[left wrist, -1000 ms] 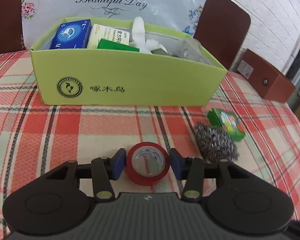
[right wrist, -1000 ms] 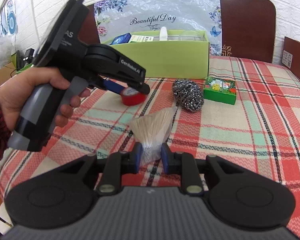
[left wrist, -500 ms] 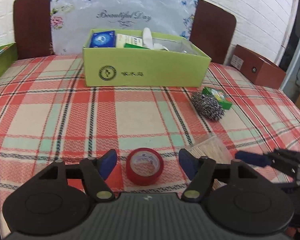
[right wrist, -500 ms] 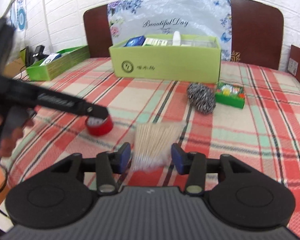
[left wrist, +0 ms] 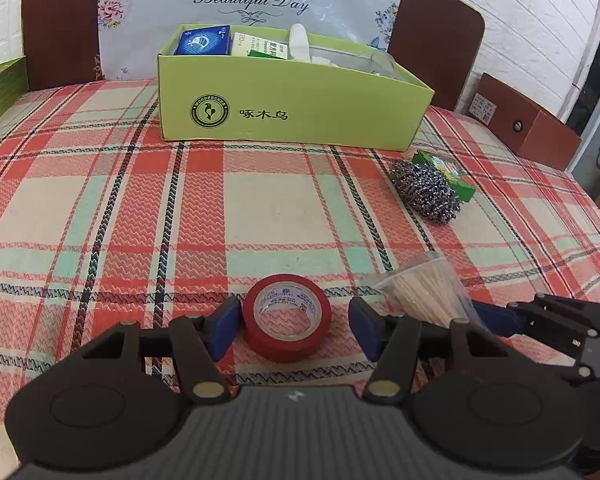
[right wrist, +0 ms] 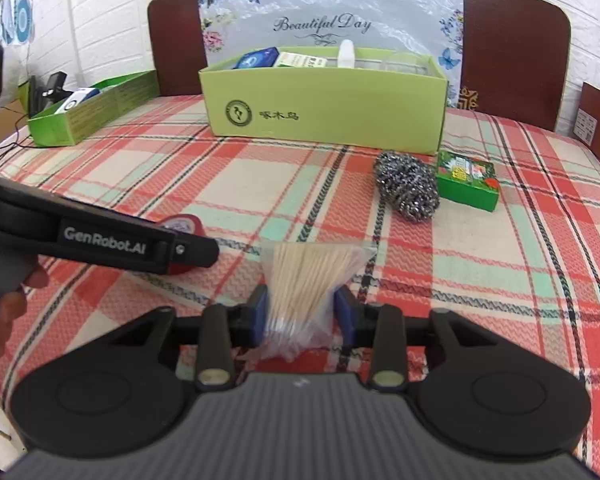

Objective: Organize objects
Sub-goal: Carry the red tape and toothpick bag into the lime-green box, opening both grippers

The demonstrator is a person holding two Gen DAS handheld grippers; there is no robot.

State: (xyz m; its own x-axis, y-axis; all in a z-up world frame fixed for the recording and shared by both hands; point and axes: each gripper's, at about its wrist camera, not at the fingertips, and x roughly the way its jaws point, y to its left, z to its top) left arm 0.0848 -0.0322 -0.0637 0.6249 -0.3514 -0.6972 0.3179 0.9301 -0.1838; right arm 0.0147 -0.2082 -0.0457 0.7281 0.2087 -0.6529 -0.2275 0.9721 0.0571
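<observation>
A red tape roll (left wrist: 288, 318) lies flat on the plaid cloth between the pads of my left gripper (left wrist: 294, 328). Its jaws are closing: the left pad is at the roll and the right pad stands clear of it. A clear bag of thin wooden sticks (right wrist: 306, 280) lies between the pads of my right gripper (right wrist: 302, 316). These jaws are closing too, and the bag is not squeezed. The same bag (left wrist: 420, 292) shows in the left wrist view, to the right of the tape. A light green open box (left wrist: 292, 108) (right wrist: 324, 116) holding several packets stands at the back.
A steel scourer (right wrist: 406, 186) and a small green packet (right wrist: 468, 182) lie right of centre, near the box. A low green tray (right wrist: 92, 108) sits at the far left and a brown box (left wrist: 532, 128) at the far right. A hand (right wrist: 4, 308) holds the left gripper.
The left gripper drew back from the green box, with the tape now resting on the cloth between wider jaws. The right gripper's pinch on the bag loosened, then narrowed a little.
</observation>
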